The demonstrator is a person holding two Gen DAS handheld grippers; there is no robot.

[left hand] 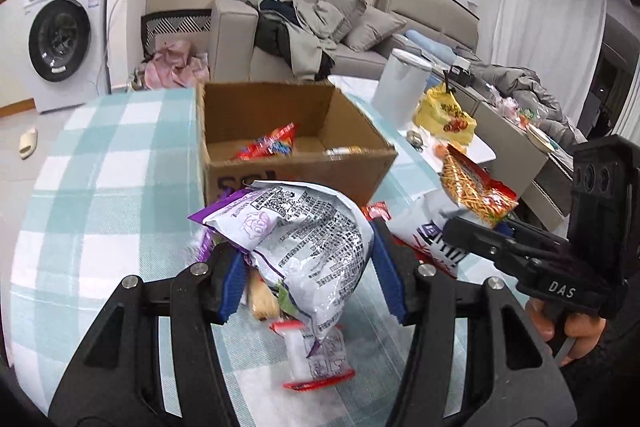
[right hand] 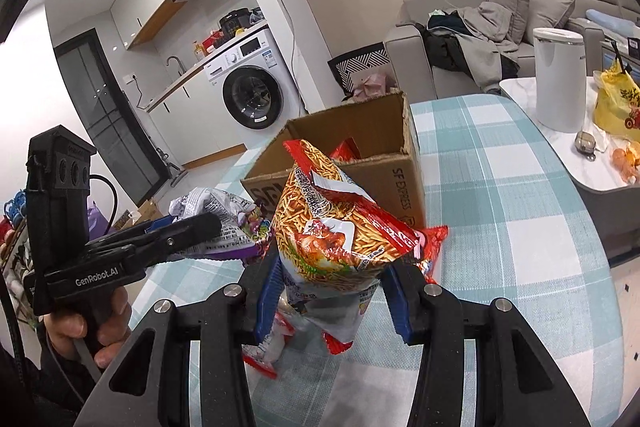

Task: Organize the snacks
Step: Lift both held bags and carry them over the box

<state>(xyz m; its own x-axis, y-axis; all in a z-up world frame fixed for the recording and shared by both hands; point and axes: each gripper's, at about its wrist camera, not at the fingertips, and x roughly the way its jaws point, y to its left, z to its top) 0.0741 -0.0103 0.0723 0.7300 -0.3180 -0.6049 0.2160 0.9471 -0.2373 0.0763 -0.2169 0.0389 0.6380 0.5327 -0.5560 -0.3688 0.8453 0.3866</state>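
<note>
My left gripper (left hand: 308,279) is shut on a silver and purple snack bag (left hand: 304,227), held above the checked tablecloth. My right gripper (right hand: 332,291) is shut on an orange and red bag of fried sticks (right hand: 340,223), also lifted. Each gripper shows in the other's view: the right gripper (left hand: 472,227) with the orange bag (left hand: 476,195) at the right, the left gripper (right hand: 200,227) with the silver bag (right hand: 224,215) at the left. An open cardboard box (left hand: 280,171) stands just beyond, with a red packet (left hand: 268,143) and a small tube inside. The cardboard box (right hand: 404,187) sits behind the orange bag.
More packets lie on the cloth below the grippers: a small red-edged packet (left hand: 316,355) and a white and blue bag (left hand: 424,231). A white kettle (right hand: 560,79) and a yellow bag (right hand: 616,103) stand on a side table (right hand: 592,179) at right. A sofa and washing machine are behind.
</note>
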